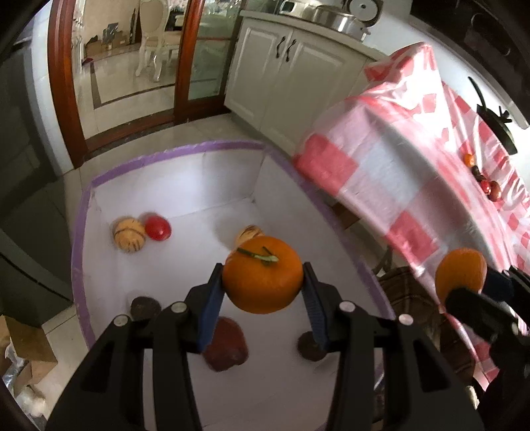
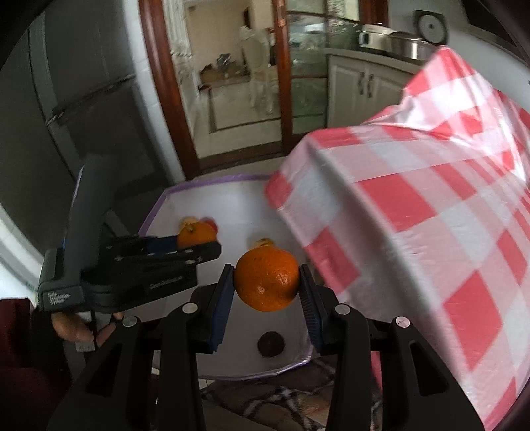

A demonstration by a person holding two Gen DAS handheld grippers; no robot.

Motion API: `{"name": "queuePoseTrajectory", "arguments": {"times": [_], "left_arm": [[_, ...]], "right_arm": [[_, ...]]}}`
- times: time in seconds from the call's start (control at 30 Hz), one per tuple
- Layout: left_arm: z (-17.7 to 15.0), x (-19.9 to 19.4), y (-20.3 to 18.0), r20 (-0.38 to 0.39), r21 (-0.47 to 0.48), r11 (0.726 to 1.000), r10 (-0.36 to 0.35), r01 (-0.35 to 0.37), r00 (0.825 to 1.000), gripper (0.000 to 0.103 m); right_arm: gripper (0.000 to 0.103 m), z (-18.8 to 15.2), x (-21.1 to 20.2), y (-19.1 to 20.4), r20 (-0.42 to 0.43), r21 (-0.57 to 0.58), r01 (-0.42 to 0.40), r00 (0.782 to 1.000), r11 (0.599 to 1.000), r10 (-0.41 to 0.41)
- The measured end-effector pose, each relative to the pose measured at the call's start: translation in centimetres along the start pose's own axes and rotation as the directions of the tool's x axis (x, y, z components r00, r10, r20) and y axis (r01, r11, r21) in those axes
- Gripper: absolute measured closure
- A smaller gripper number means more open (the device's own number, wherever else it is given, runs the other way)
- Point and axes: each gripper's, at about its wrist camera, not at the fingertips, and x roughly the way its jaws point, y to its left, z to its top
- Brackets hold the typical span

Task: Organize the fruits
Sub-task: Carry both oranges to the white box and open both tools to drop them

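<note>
The left claw (image 1: 263,291) is clenched on an orange (image 1: 261,275), stem up, its 2 blue pads squeezing opposite sides so the round fruit cannot roll free. It hangs above a white bin (image 1: 228,146), where earlier-sorted fruit lies below and beyond the fingers. The right claw (image 2: 266,291) likewise grips a second orange (image 2: 267,279), beside the checked tablecloth (image 2: 430,212), probably bound for the same bin.

Red-and-white checked plastic tablecloth (image 2: 414,215) right of hand-held gripper; white cabinet (image 1: 291,66), steel pot (image 1: 334,16), wooden-framed glass door (image 2: 232,83) beyond.
</note>
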Motion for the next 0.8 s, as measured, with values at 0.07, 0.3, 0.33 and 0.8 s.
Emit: {"name": "queuePoseTrajectory", "arguments": {"times": [0.07, 0.3, 0.33, 0.8], "left_arm": [[-0.1, 0.7, 0.5, -0.026, -0.017, 1.000, 0.006, -0.007, 1.000, 0.057], [-1.0, 2.5, 2.5, -0.096, -0.070, 0.997, 0.038, -0.044, 0.995, 0.057], [-1.2, 2.7, 2.8, -0.103, -0.076, 0.996, 0.040, -0.048, 0.994, 0.057], [-2.3, 4.0, 4.9, -0.156, -0.154, 0.984, 0.064, -0.088, 0.986, 0.053]], "right_arm": [[0.064, -0.2, 0.7, 0.4, -0.024, -0.009, -0.009, 1.000, 1.000, 0.009], [0.064, -1.2, 4.9, 0.6, -0.163, -0.016, -0.014, 0.987, 1.000, 0.011], [0.064, -1.5, 5.6, 0.7, -0.186, -0.022, -0.007, 0.983, 1.000, 0.002], [0.062, -3.6, 9.9, 2.5, -0.351, -0.116, -0.028, 0.936, 0.993, -0.015]]}}
